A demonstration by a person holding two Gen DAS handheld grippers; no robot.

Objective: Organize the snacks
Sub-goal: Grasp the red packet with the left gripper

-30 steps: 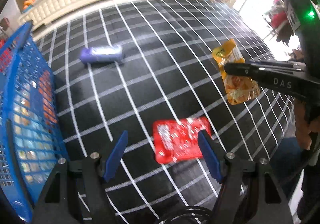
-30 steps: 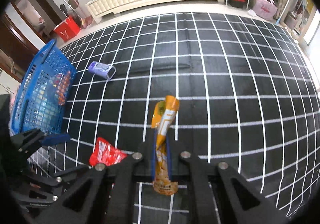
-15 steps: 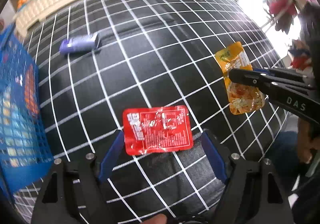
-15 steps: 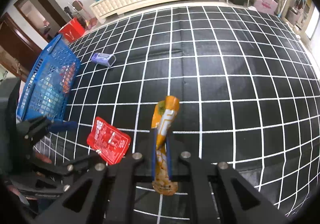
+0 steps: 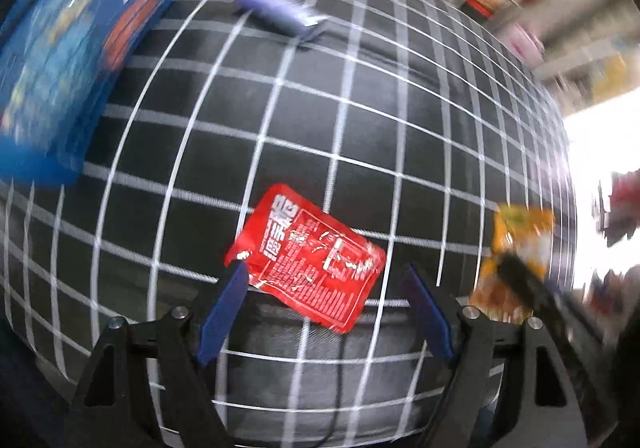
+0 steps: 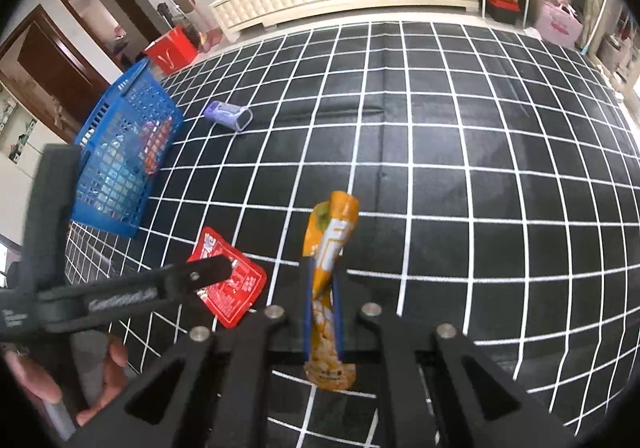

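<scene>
Checked cloth (image 6: pixel 440 136): purple packet (image 6: pixel 227 115) beside blue basket (image 6: pixel 120 156).

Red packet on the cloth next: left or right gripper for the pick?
Left. The left gripper is open with the red packet lying flat between its fingers. The right gripper is shut on the orange packet, so it likely can't take another.

Left tool (image 5: pixel 322 286) with blue fingers spread wide, tilted downward, right tool (image 6: pixel 322 312) fingers pressed together on an orange packet (image 6: pixel 329 276), bare hand (image 6: pixel 48 380) gripping left tool's handle
</scene>
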